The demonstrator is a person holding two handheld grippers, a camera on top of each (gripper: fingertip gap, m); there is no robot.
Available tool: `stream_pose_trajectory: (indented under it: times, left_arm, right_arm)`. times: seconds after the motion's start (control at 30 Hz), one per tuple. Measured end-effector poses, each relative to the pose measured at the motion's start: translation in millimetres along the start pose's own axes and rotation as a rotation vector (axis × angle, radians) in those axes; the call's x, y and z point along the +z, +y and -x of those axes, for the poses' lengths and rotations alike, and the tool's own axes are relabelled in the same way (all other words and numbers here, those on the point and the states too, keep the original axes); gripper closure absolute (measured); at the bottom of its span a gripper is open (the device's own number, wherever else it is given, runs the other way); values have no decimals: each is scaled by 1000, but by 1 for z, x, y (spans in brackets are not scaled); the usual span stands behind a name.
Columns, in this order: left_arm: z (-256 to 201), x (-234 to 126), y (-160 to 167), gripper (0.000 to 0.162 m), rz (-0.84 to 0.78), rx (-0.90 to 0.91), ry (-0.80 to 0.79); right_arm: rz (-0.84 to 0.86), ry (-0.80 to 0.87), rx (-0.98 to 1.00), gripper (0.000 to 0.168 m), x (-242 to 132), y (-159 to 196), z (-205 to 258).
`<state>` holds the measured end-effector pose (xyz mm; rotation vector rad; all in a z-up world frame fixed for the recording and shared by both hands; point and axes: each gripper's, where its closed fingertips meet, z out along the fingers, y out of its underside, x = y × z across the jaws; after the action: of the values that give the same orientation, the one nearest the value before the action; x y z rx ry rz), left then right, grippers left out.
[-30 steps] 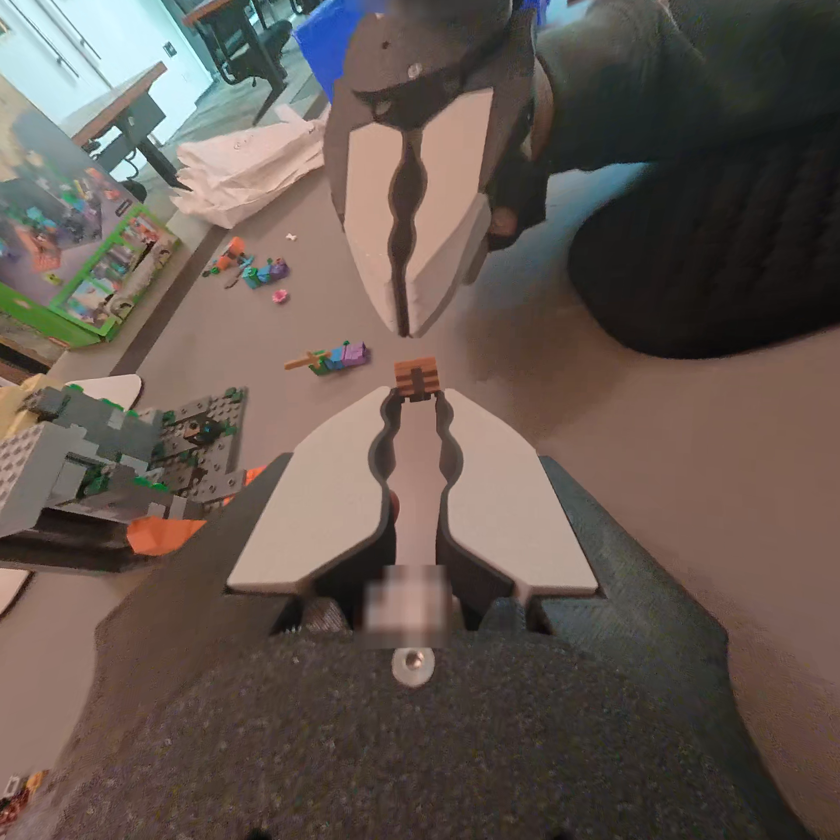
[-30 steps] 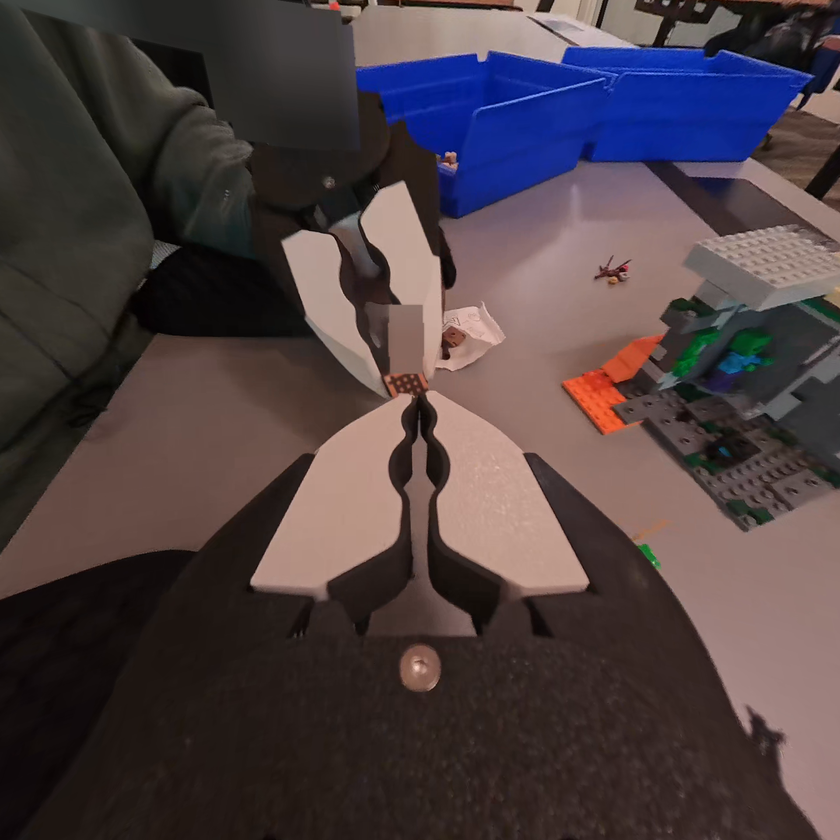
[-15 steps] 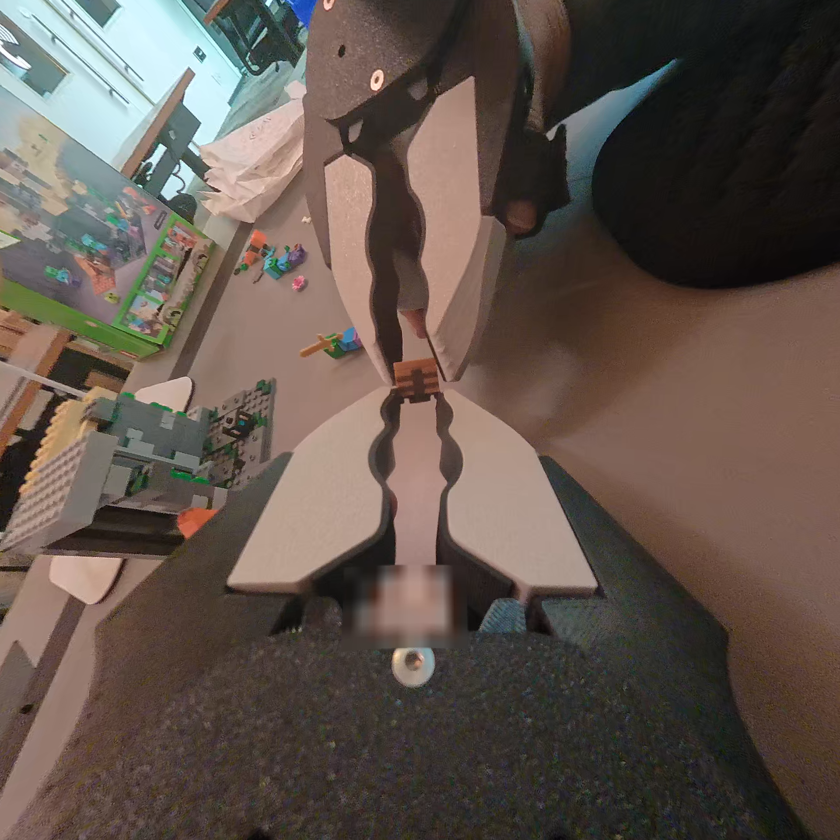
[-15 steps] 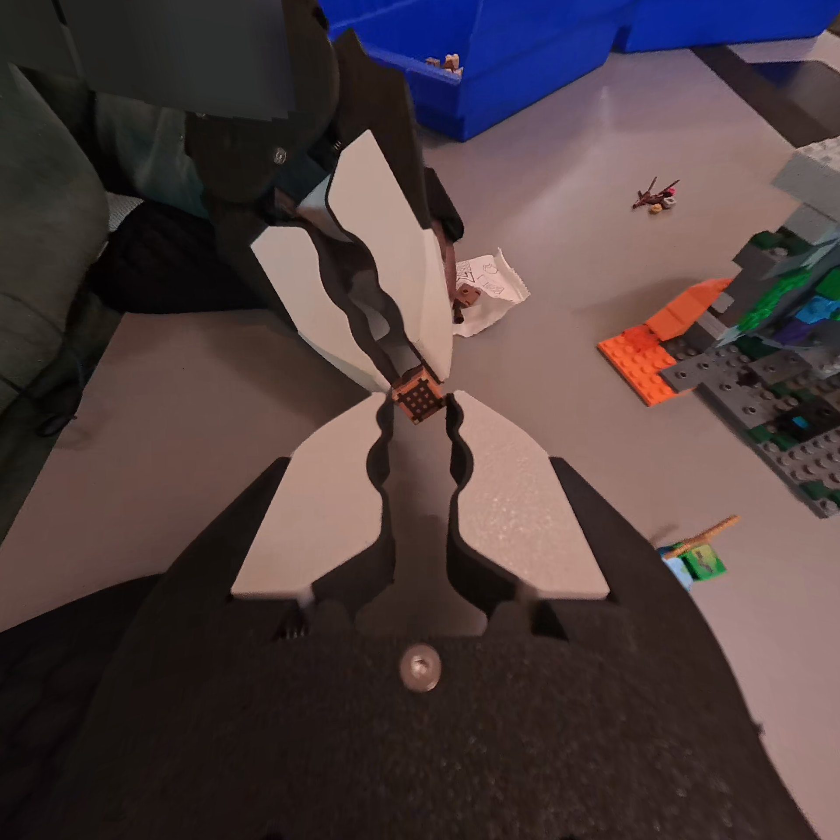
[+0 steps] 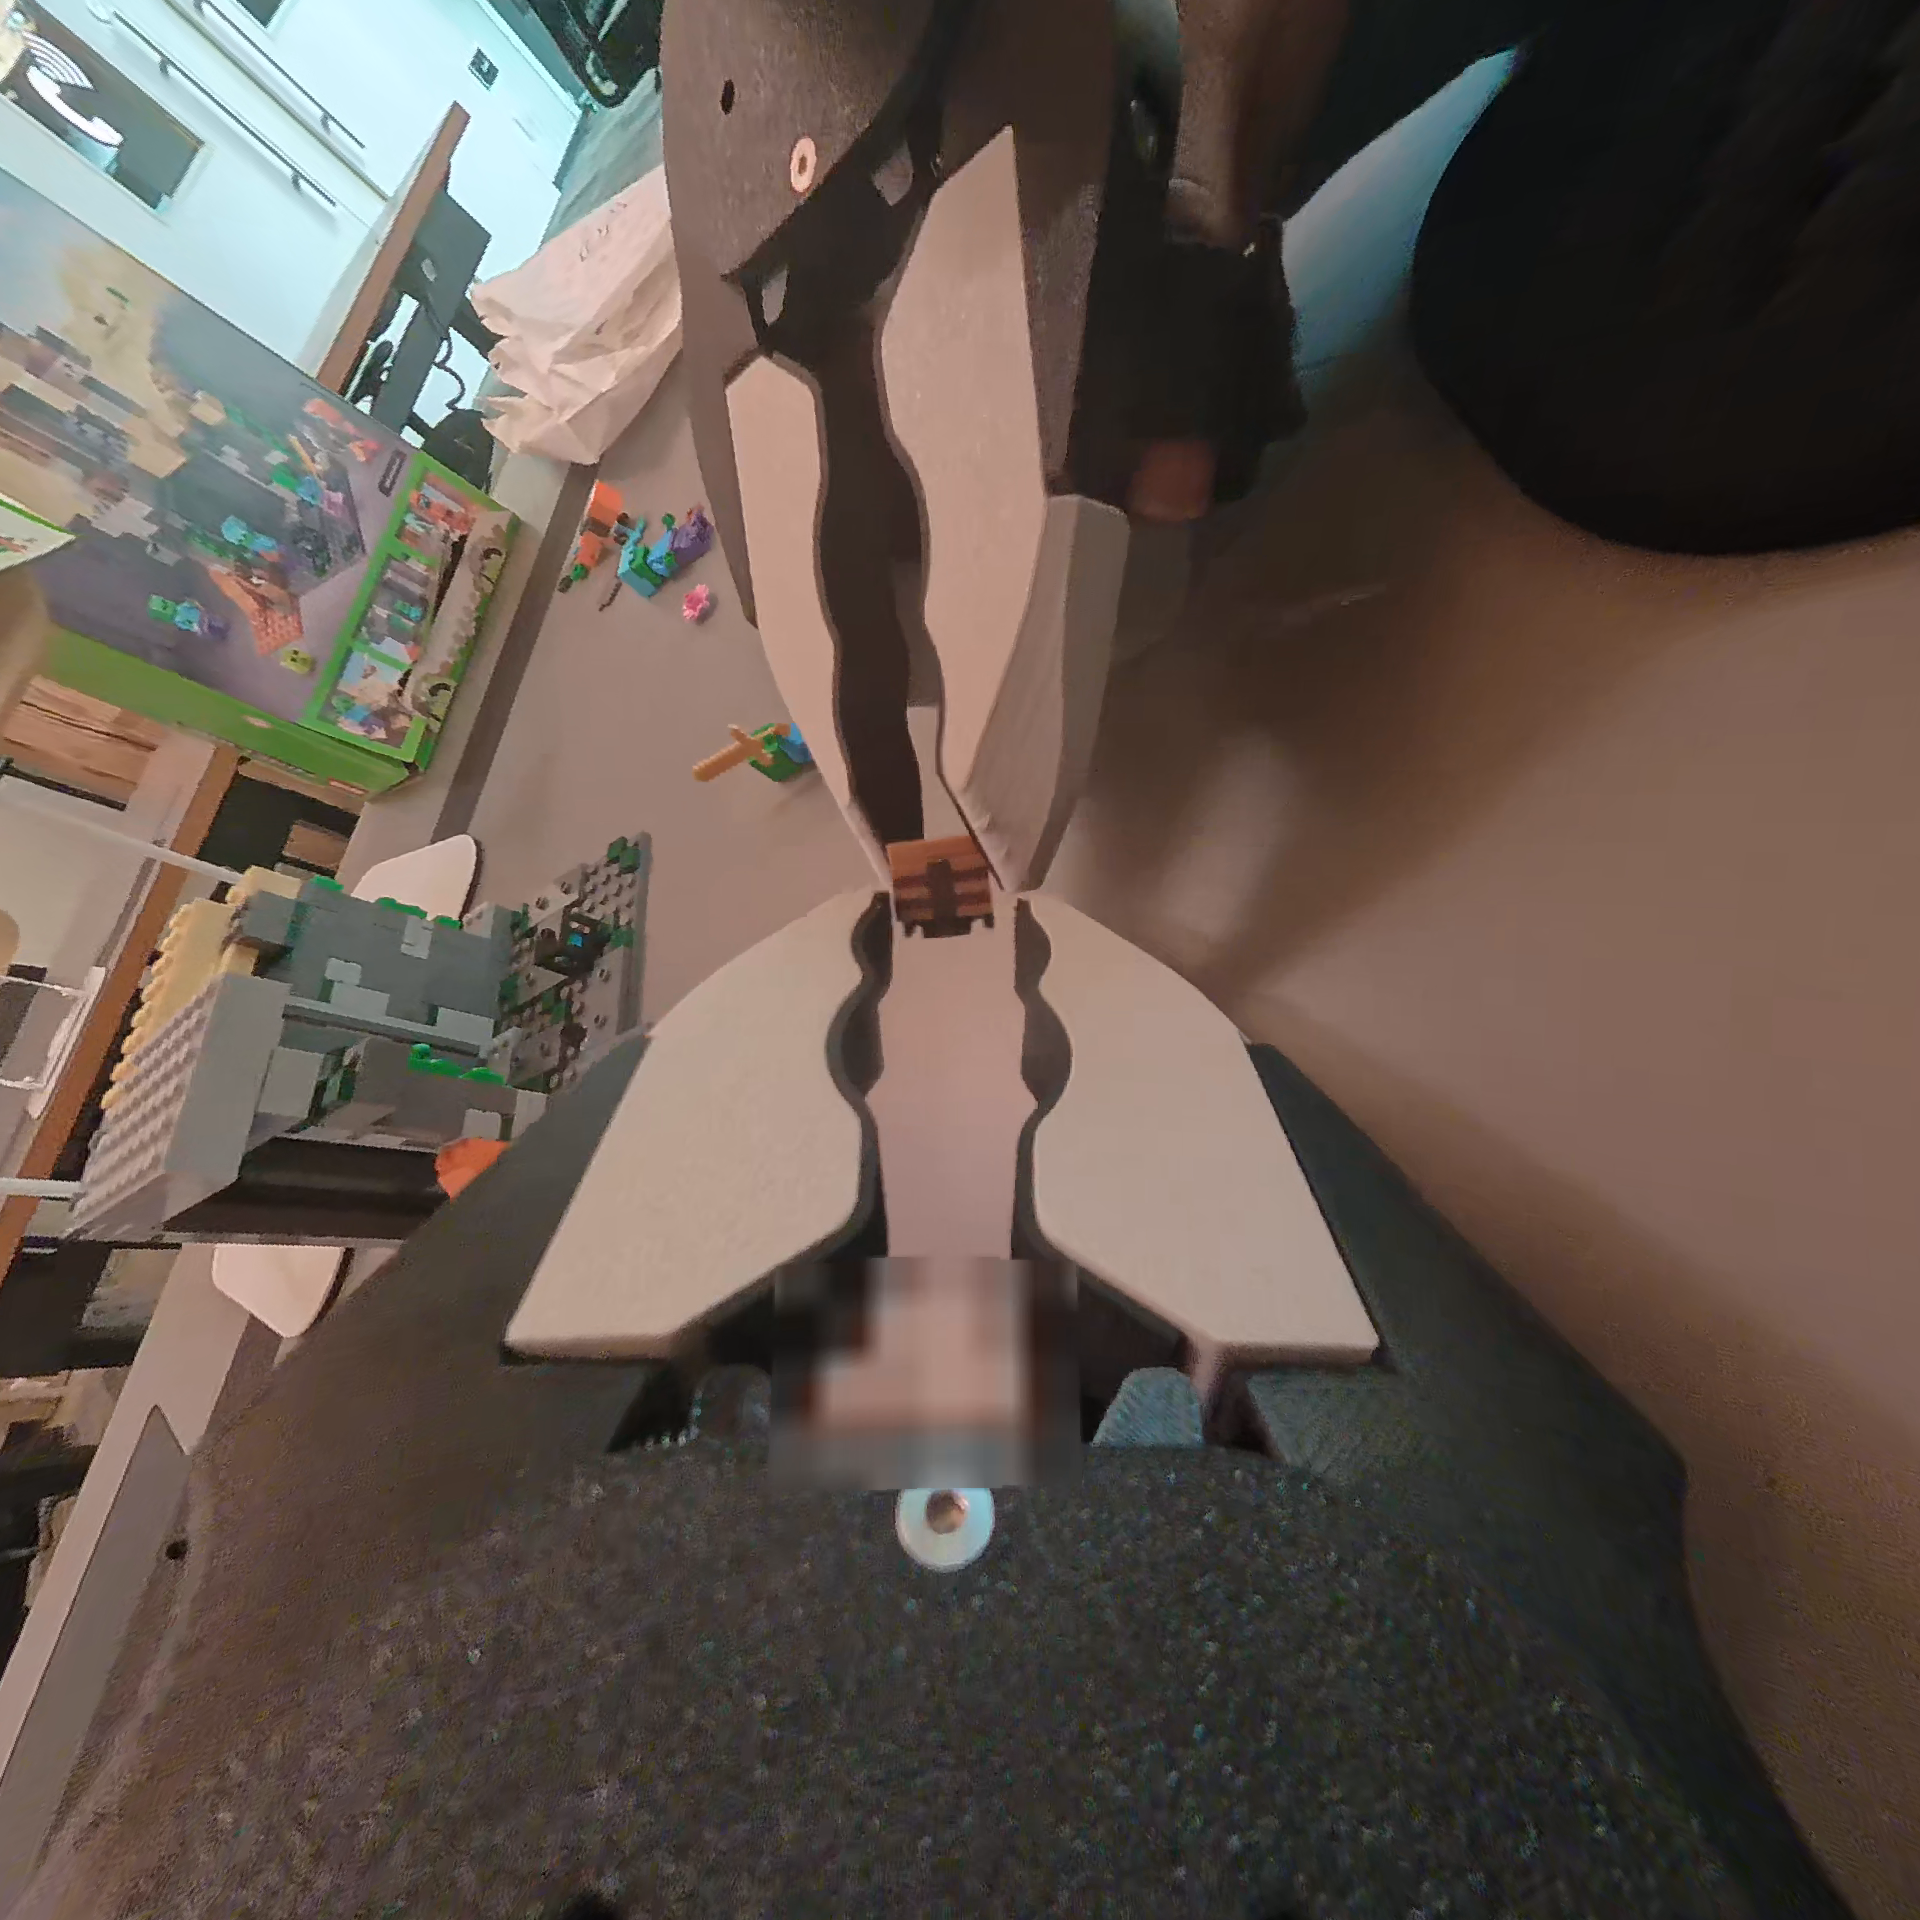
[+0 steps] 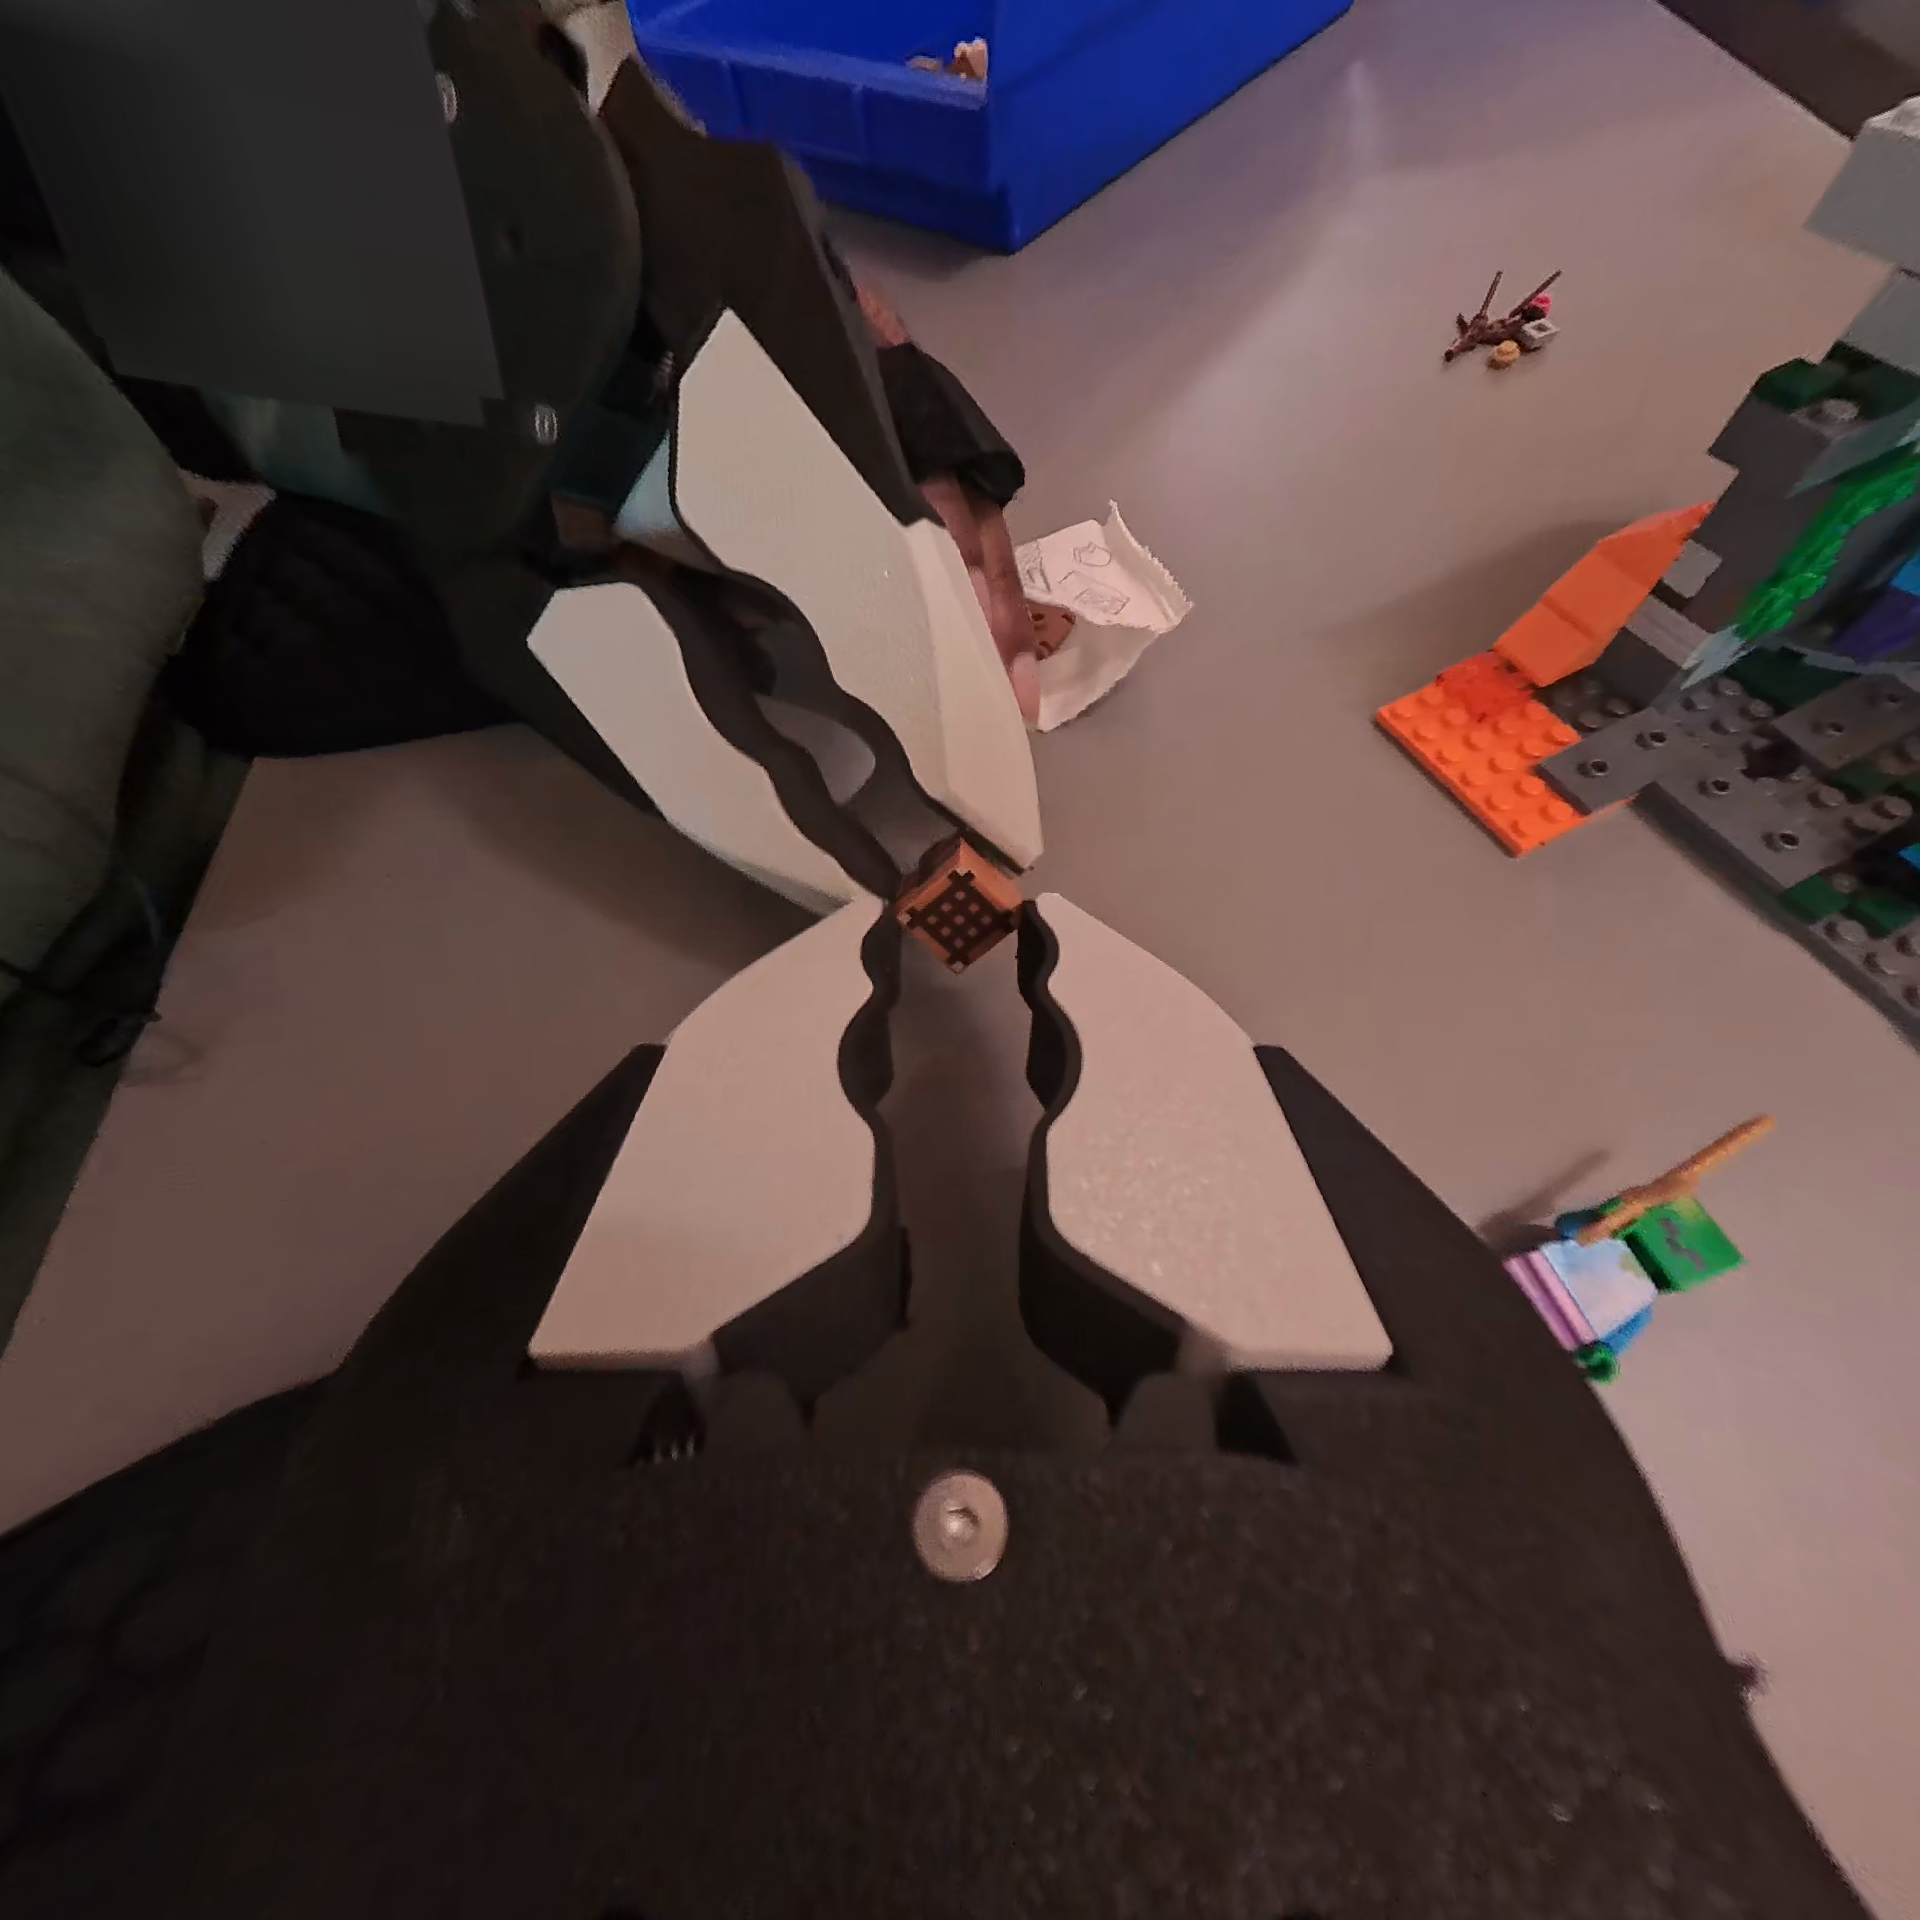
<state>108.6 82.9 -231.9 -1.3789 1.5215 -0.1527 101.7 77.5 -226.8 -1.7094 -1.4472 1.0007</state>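
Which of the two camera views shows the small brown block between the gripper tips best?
The right wrist view: the small brown block shows two faces there, one with a dark grid, between the open right gripper tips. The left wrist view shows only one striped side, held by the left gripper.

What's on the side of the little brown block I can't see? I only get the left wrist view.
Observer: In the right wrist view, the small brown block shows a face with a dark grid pattern.
Operator: What's hiding past the gripper that holds it?
Observer: A blue bin stands on the table, beyond the left gripper.
Operator: Anything else there?
Observer: A crumpled white paper lies on the table, on the near side of the bin.
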Motion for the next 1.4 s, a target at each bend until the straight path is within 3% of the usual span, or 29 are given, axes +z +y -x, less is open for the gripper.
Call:
stream_pose_trajectory:
  times: [0.53, 1.1, 1.4]
  left_arm:
    - [14, -4, 6, 145, 73, 64, -100]
    - [15, -2, 2, 139, 19, 30, -112]
    - [22, -6, 1, 143, 35, 128, -189]
  right_arm:
    - [-42, -25, 232, 144, 3, -9, -1]
    - [-72, 7, 310, 150, 4, -14, -6]
    - [-124, 0, 381, 151, 4, -20, -7]
